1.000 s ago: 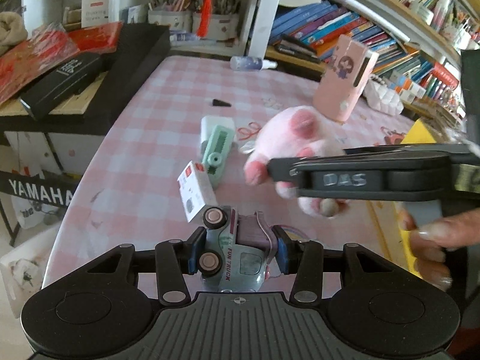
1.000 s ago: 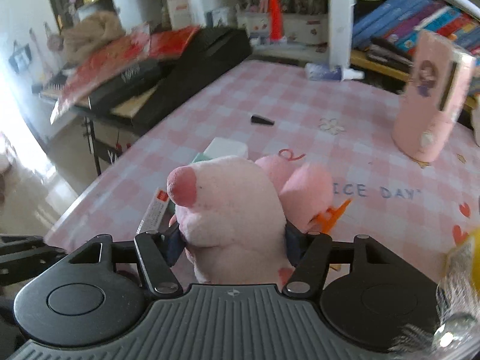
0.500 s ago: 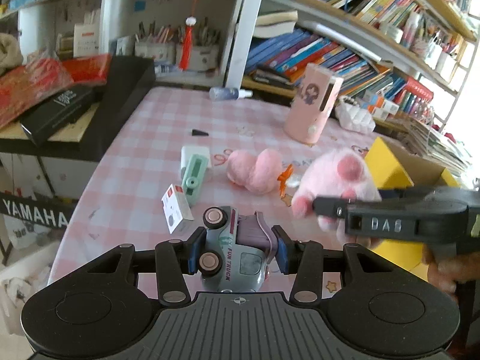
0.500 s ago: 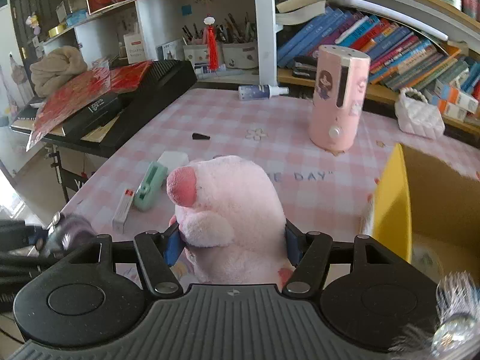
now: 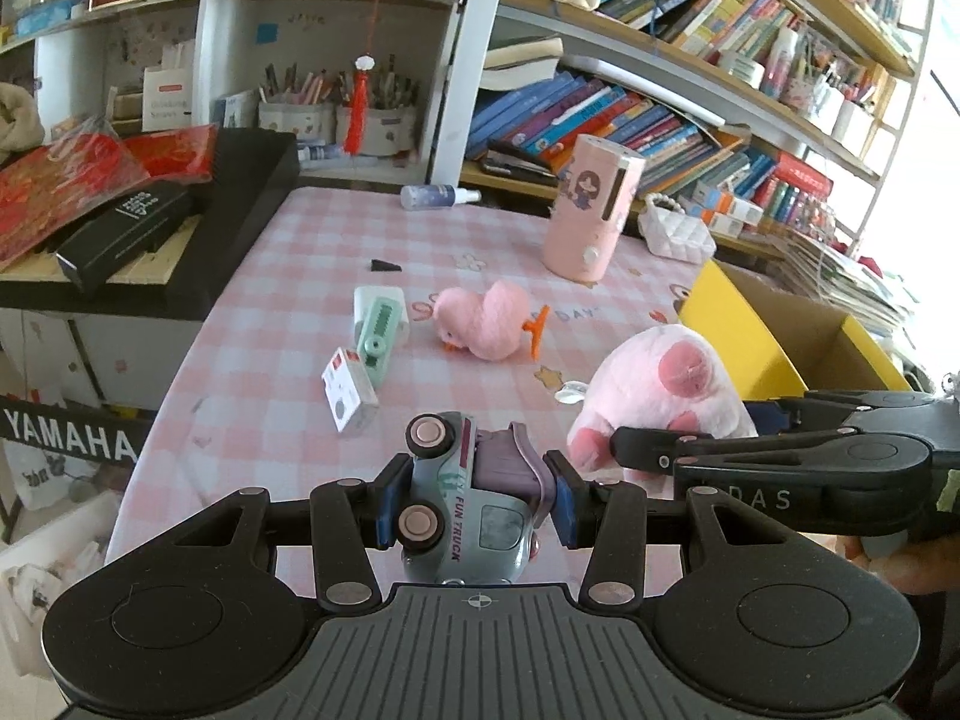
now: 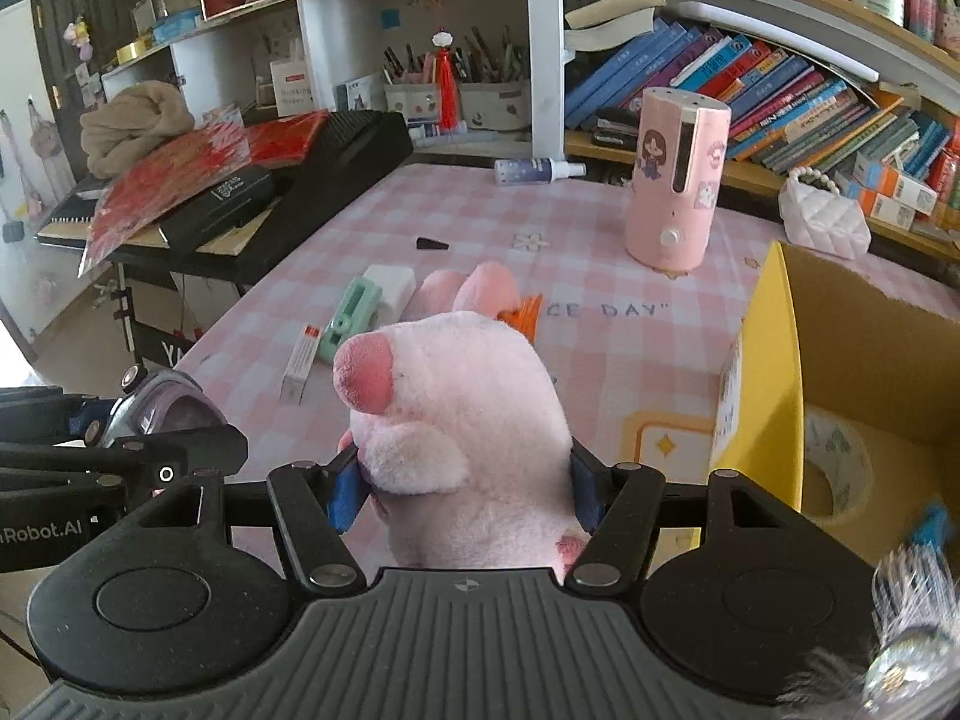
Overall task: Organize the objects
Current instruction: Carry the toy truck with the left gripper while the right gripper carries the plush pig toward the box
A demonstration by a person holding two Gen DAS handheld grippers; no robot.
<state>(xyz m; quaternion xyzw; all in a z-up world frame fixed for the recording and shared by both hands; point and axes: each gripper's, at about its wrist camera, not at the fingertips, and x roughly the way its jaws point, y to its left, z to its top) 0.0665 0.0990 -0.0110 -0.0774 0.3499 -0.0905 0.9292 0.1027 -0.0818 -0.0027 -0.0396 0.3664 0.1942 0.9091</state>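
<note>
The left gripper pinches a grey-blue toy truck above the near edge of the pink checked worktop. The right gripper clamps a pink plush pig just beside the open yellow cardboard box. A pink plush duck lies on the worktop, mid-surface.

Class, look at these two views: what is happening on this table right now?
A person is tidying toys. The left hand-held gripper is shut on a toy truck; the right hand-held gripper is shut on a pink plush pig, near an open yellow cardboard box. A pink plush duck, a green tape dispenser and a small white box lie on the checked tablecloth.
</note>
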